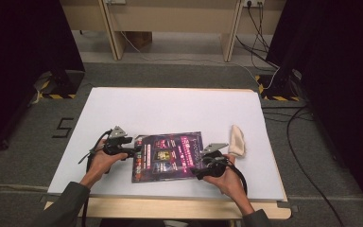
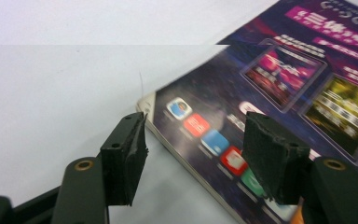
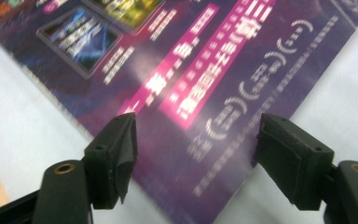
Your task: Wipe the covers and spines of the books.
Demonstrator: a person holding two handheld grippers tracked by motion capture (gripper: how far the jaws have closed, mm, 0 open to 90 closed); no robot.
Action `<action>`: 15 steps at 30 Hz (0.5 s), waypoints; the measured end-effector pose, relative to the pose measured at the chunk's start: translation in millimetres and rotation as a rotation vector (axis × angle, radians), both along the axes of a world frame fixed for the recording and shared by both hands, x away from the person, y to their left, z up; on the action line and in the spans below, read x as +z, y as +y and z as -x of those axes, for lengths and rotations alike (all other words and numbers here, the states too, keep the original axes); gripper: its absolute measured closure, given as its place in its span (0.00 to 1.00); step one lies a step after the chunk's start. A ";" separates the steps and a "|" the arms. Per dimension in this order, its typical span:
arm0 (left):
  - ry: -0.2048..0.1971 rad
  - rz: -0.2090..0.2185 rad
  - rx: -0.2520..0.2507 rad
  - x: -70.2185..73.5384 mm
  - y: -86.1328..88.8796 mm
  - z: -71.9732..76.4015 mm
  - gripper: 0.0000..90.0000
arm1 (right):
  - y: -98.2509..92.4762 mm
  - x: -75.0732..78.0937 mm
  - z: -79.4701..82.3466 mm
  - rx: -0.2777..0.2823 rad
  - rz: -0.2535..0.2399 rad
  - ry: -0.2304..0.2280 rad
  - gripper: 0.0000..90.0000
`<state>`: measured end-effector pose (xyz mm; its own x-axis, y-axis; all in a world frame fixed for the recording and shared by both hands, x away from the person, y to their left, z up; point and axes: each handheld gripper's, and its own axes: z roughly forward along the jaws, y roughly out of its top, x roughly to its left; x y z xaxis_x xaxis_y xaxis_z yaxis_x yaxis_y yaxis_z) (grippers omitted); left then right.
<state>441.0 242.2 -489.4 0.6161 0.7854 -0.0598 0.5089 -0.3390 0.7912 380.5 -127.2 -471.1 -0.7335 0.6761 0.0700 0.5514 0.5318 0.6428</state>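
We look down on a white table (image 1: 170,106) where a person's two hands each bring a two-jaw gripper to a glossy purple magazine (image 1: 168,156) lying flat near the front edge. The left gripper (image 1: 134,152) sits at the magazine's left edge, its jaws pointing in across the cover; in the left gripper view the jaws stand apart, one over bare table just outside the magazine's (image 2: 261,93) pale corner, the other over the row of coloured app icons, and neither pad presses on the cover. The right gripper (image 1: 194,171) sits at the magazine's front right corner, held in the right hand (image 1: 224,178); in the right gripper view its jaws are spread wide above the magazine (image 3: 205,70), with the pink headline strip and the nearest corner of the cover lying between them — the pads clear of the page, pinching nothing. The left hand (image 1: 103,160) grips its tool from behind, and black cable trails back along the forearm. Just beyond the right gripper, on its outer side and clear of the magazine, a folded beige cloth (image 1: 237,141) rests on the table. Both gripper views are blurred — the fine print on the cover cannot be read.
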 end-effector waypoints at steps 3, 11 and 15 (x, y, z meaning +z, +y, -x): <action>-0.002 0.014 -0.005 -1.3 -1.9 -8.8 0.43 | -2.0 -0.8 7.8 0.005 0.011 -0.006 0.31; -0.005 0.025 -0.048 -4.7 -13.8 -28.8 0.42 | -4.4 -9.3 20.4 0.026 0.078 -0.033 0.30; 0.006 0.007 -0.074 -6.5 -19.1 -33.3 0.42 | -5.6 -11.0 18.2 0.018 0.084 -0.038 0.30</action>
<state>474.4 223.1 -495.9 0.6724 0.7370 -0.0686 0.4872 -0.3709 0.7907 362.3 -132.8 -482.1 -0.7465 0.6653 -0.0144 0.5177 0.5942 0.6156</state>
